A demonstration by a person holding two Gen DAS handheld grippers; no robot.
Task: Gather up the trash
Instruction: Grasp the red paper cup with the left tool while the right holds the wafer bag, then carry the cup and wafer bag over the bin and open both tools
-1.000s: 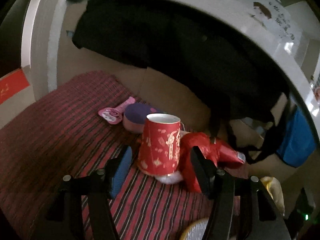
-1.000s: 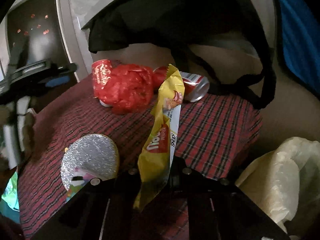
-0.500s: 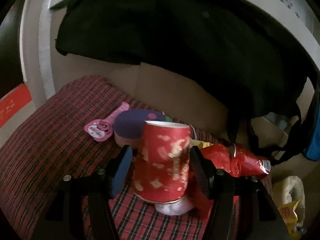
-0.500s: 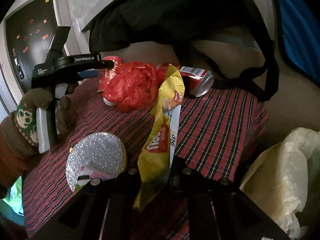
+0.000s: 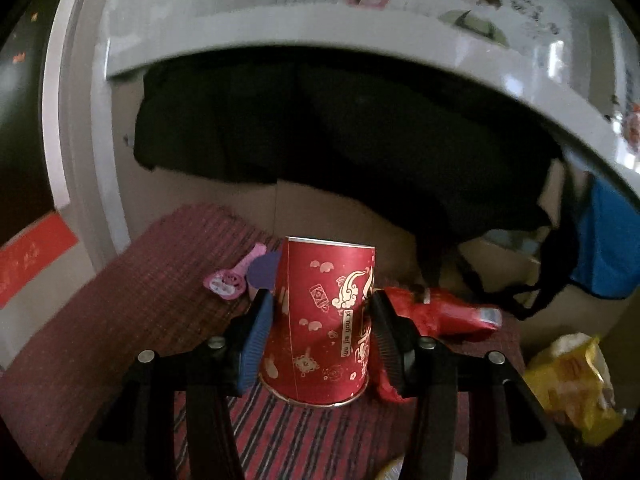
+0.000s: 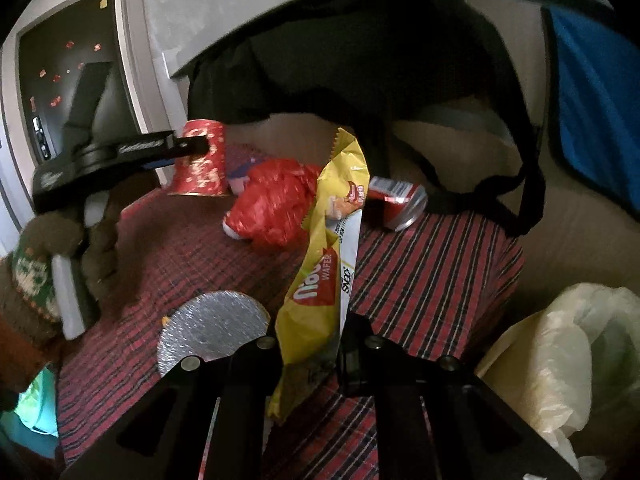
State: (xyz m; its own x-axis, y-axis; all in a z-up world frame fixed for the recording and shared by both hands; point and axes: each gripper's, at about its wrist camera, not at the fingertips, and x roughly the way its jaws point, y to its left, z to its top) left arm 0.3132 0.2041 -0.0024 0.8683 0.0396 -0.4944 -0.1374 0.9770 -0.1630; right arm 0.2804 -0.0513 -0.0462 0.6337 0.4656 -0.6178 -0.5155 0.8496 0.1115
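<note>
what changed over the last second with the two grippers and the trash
The left gripper moved forward around the red paper cup and closed on it; the cup now appears lifted off the plaid cloth. The right gripper kept the yellow wafer wrapper clamped throughout. The crumpled red bag, the soda can and the silver glitter disc stayed where they were.

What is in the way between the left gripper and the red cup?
Nothing visible. The left gripper already has the red paper cup between its fingers, both pads against its sides. The crumpled red bag lies just right of it.
</note>
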